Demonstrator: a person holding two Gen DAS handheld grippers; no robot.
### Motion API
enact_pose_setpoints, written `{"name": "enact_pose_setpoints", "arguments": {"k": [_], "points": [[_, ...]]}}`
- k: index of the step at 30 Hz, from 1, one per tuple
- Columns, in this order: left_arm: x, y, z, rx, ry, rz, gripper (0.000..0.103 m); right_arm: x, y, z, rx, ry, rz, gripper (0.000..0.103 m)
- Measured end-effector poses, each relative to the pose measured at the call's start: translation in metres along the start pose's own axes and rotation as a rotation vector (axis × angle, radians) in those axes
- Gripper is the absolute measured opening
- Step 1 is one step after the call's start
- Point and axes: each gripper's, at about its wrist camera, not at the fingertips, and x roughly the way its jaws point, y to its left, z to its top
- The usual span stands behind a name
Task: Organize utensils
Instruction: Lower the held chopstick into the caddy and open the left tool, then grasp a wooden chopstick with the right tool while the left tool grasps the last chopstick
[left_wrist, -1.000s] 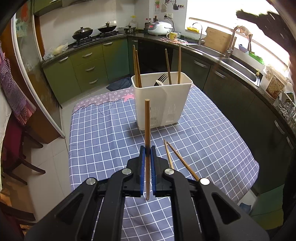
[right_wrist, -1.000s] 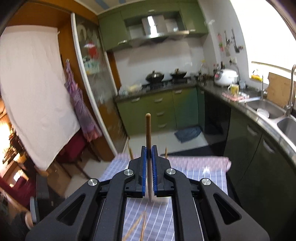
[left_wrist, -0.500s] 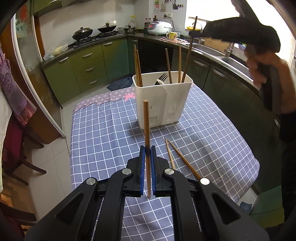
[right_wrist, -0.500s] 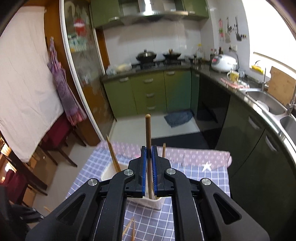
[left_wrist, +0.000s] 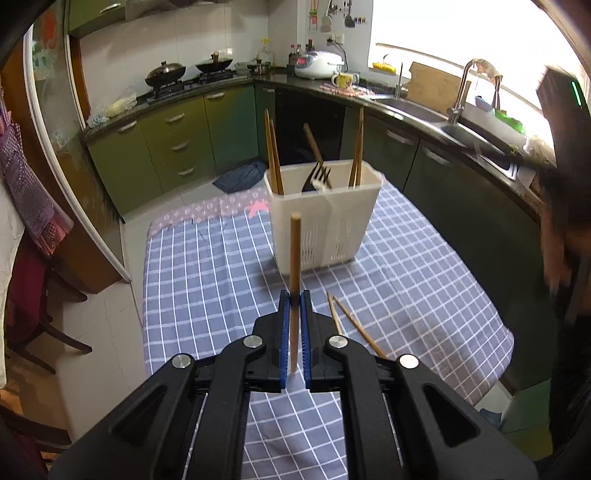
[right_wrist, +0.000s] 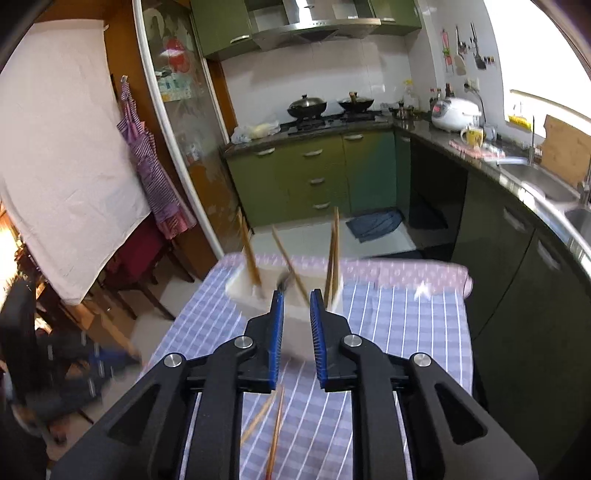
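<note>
My left gripper (left_wrist: 294, 295) is shut on a wooden chopstick (left_wrist: 294, 254), held upright above the checked tablecloth. Beyond it stands a white slotted utensil holder (left_wrist: 325, 229) with several chopsticks and a black fork (left_wrist: 314, 177) in it. Two loose chopsticks (left_wrist: 351, 321) lie on the cloth just right of my left fingers. My right gripper (right_wrist: 296, 299) hovers close over the blurred holder (right_wrist: 255, 291); its jaws are opening and nothing is between them. A slanted chopstick (right_wrist: 291, 269) leans inside the holder right ahead of them. The loose chopsticks (right_wrist: 273, 421) show below my right fingers.
The table (left_wrist: 207, 266) wears a blue checked cloth. A person's dark sleeve and hand (left_wrist: 561, 229) blur at its right edge. Green cabinets, a stove and a sink counter (left_wrist: 461, 122) ring the room. Chairs (right_wrist: 147, 266) stand left of the table.
My right gripper sank toward the holder and let go of its chopstick, which now leans inside. Its jaws have parted. The left gripper still holds its chopstick in place.
</note>
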Motion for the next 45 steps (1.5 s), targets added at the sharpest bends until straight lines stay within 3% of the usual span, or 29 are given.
{"name": "enact_pose_setpoints", "arguments": {"k": [8,14,19,24,35,37,39,45], "points": [[-0.029,-0.006,0.051,0.014,-0.105,0.029,0.006,0.000,-0.040,-0.116,0.115,0.119,0.018,0.015],[-0.051,-0.012,0.105,0.008,-0.192,0.037,0.006,-0.005,-0.068,-0.169,0.203,0.151,0.002,0.016],[-0.059,-0.015,0.144,-0.005,-0.270,0.071,0.006,-0.006,-0.084,-0.182,0.255,0.160,0.013,0.016],[-0.040,-0.018,0.166,-0.020,-0.287,0.085,0.006,-0.004,-0.087,-0.185,0.270,0.167,0.027,0.016],[0.049,-0.008,0.155,-0.069,-0.103,0.103,0.007,-0.013,-0.091,-0.180,0.265,0.165,0.012,0.016],[0.058,-0.008,0.148,-0.069,-0.069,0.097,0.016,-0.013,-0.091,-0.179,0.261,0.169,0.007,0.016],[0.062,-0.006,0.143,-0.080,-0.049,0.085,0.032,-0.013,-0.089,-0.177,0.252,0.177,0.004,0.016],[0.047,0.000,0.122,-0.075,-0.042,0.065,0.042,0.000,-0.067,-0.165,0.168,0.229,0.003,0.016]]}}
